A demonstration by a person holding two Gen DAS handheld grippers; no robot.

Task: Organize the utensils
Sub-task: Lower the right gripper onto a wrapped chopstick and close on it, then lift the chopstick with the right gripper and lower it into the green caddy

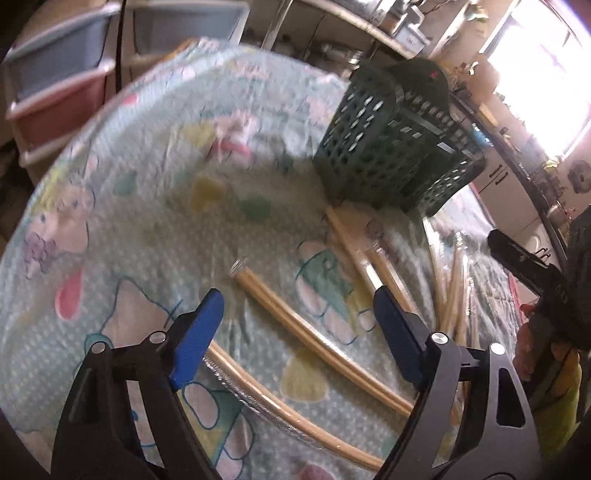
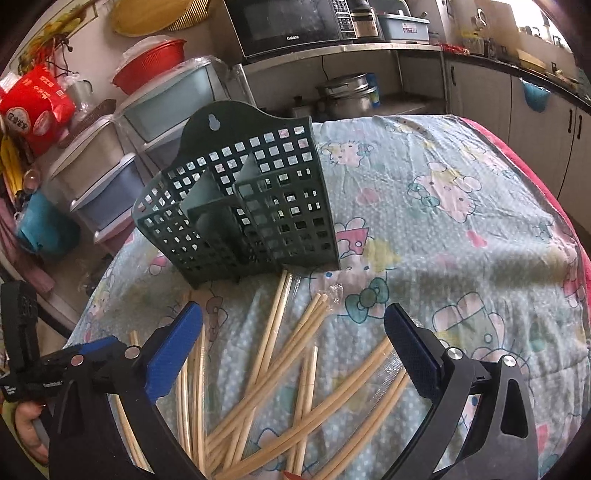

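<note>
So the chopsticks [image 2: 280, 373] are lying loose in a crisscrossed heap on the cartoon-cat tablecloth [image 2: 461, 221], right in front of the green perforated utensil holder [image 2: 243, 206]. A couple of them seem to be in clear plastic sleeves, and one pair [image 1: 314, 328] sits a bit apart from the pile. The holder stands upright just behind the heap, its compartments empty as far as we can see, so by our reckoning nothing's been sorted yet.

We've got both grippers angled down over the sticks. The left gripper [image 1: 295, 328] has its blue pads spread wide with that separate pair lying between them, but the pads aren't touching it. The right gripper [image 2: 295, 347] is also wide open over the main heap, holding nothing.

For the pick itself, we'd say go for the separate pair first since nothing's lying across it. Bring the pads down either side of the pair, near the middle so it doesn't tip, and close across the sticks instead of along them. They're thin and round, so they'll probably roll or scissor if we pinch off-centre, and the cloth is soft and wrinkly, so pressing down too far may grab fabric too. The plastic sleeves look slippery.

Behind it all there's a microwave [image 2: 291, 22] on a shelf and stacked storage drawers [image 2: 107, 177] by the table.
</note>
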